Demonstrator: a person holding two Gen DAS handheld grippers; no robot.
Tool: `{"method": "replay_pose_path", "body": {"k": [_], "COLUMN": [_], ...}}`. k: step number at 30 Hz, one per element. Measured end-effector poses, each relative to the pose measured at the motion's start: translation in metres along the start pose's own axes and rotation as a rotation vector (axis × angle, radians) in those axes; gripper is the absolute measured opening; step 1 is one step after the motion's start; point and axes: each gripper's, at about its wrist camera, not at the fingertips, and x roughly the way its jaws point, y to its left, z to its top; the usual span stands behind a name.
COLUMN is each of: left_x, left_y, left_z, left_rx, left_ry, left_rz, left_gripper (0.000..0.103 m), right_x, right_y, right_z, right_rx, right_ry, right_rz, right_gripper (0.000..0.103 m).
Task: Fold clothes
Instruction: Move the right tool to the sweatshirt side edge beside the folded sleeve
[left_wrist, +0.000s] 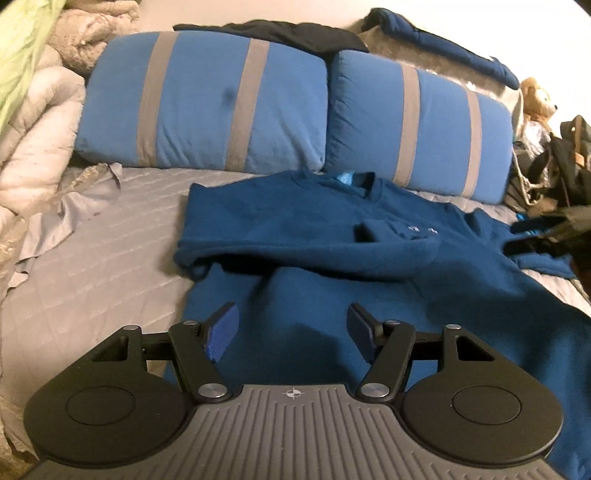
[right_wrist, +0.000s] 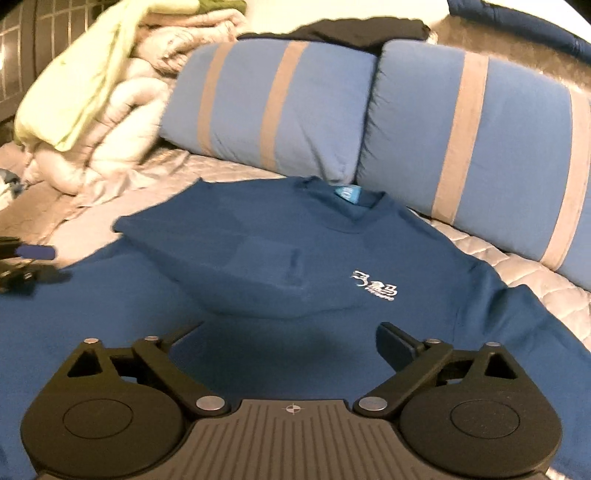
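Dark blue sweatshirt (right_wrist: 332, 258) lies front-up on bed (left_wrist: 92, 258), collar toward two blue pillows with grey stripes (left_wrist: 207, 99). One sleeve (left_wrist: 314, 243) folded across chest, beside white logo (right_wrist: 375, 290). Pale bunched duvet (right_wrist: 122, 110) at left of pillows; teddy bear (left_wrist: 537, 99) at far right. Left hand-held gripper (left_wrist: 293, 328): fingers wide apart, holding nothing, above lower body of sweatshirt. Right hand-held gripper (right_wrist: 291, 343): fingers wide apart, empty, above sweatshirt below chest; contact with fabric cannot be told.
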Motion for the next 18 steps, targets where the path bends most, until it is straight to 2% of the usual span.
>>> {"method": "replay_pose_path", "body": {"k": [6, 10, 14, 16, 17, 18], "left_x": [0.005, 0.005, 0.006, 0.006, 0.006, 0.006], "left_y": [0.009, 0.009, 0.008, 0.008, 0.008, 0.008], "left_z": [-0.004, -0.005, -0.004, -0.004, -0.004, -0.004], "left_rx": [-0.049, -0.057, -0.052, -0.051, -0.051, -0.052], "left_ry": [0.016, 0.015, 0.02, 0.022, 0.024, 0.025], "left_rz": [-0.039, -0.041, -0.033, -0.033, -0.034, -0.036], "left_gripper": [0.064, 0.064, 0.064, 0.064, 0.064, 0.064], "right_x": [0.038, 0.068, 0.101, 0.116, 0.124, 0.127], "right_y": [-0.025, -0.047, -0.058, -0.062, -0.063, -0.064], "right_z": [0.015, 0.026, 0.027, 0.025, 0.024, 0.023], "right_rx": [0.089, 0.226, 0.286, 0.304, 0.314, 0.32], "right_ry": [0.0, -0.014, 0.034, 0.068, 0.085, 0.101], "right_rz": [-0.016, -0.015, -0.013, -0.006, -0.003, 0.005], "right_gripper": [0.088, 0.083, 0.074, 0.066, 0.053, 0.035]}}
